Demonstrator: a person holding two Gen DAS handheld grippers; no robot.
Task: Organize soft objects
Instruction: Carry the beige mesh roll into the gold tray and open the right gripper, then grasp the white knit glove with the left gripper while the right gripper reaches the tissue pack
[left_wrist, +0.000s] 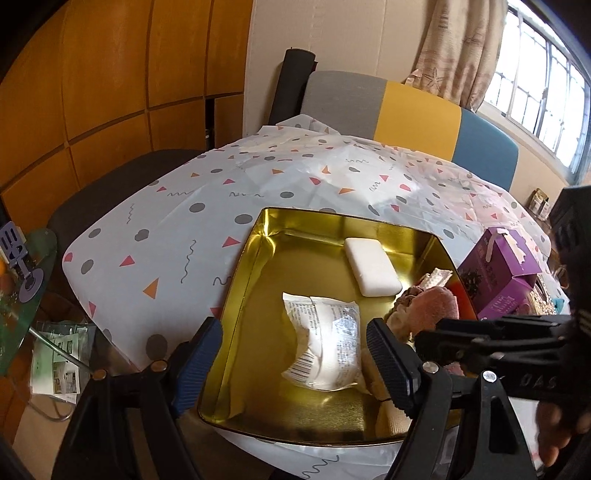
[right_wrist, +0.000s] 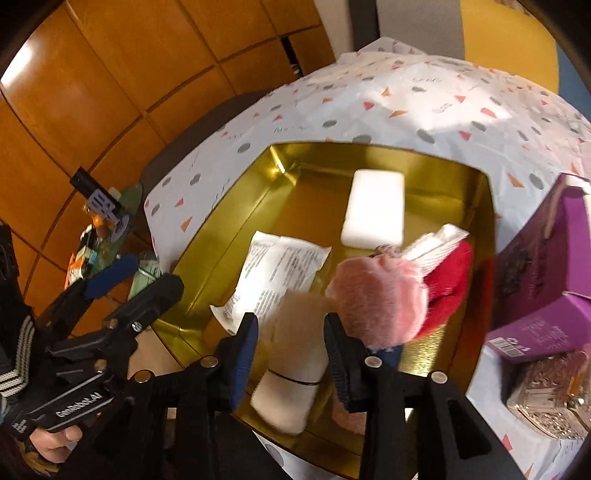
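A gold tin (left_wrist: 251, 280) on the patterned tablecloth holds a white foam block (left_wrist: 373, 271), a printed plastic packet (left_wrist: 325, 343), a pink fuzzy item (right_wrist: 380, 299), a red item (right_wrist: 450, 284) and a white ribbed cloth (right_wrist: 436, 240). My right gripper (right_wrist: 291, 356) is low in the tin's near corner. Its jaws straddle a beige rolled cloth (right_wrist: 295, 354) tied with a black band, and a gap shows beside the roll. My left gripper (left_wrist: 293, 365) hovers open over the tin's near edge, above the packet, holding nothing.
A purple carton (right_wrist: 546, 280) and an ornate silver box (right_wrist: 550, 398) stand right of the tin. A grey, yellow and blue chair back (left_wrist: 417, 110) is behind the table. A glass side table (left_wrist: 22, 280) with clutter sits at the left. The tablecloth (left_wrist: 184, 229) lies bare left of the tin.
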